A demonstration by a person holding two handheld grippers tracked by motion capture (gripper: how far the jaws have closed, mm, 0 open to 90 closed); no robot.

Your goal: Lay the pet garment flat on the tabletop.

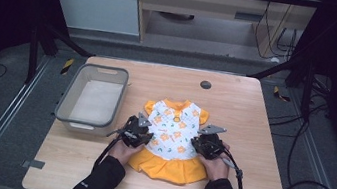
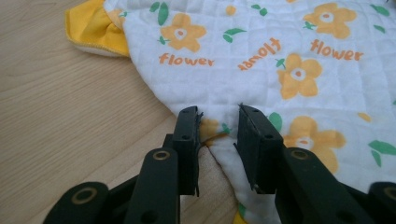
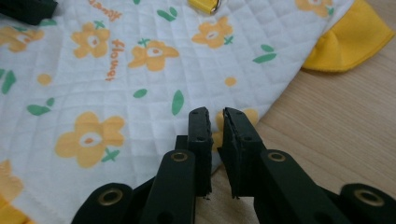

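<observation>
So the little flower-print dress (image 1: pixel 173 135) lies flat near the middle of the table (image 1: pixel 251 137), yellow skirt toward the person, with the grey bin (image 1: pixel 91 98) sitting off to its left. The left gripper (image 2: pixel 218 122) has its jaws partly closed around a pinch of the dress's left side edge, fabric bunched between them (looks like a loose bite, honestly). The right gripper (image 3: pixel 215 122) is nearly closed on the right side edge, a thin fold caught between its pads. What could go wrong: the left hold looks shallow, so a lift might let that edge slip out, and the dress would swing off the right gripper alone.
</observation>
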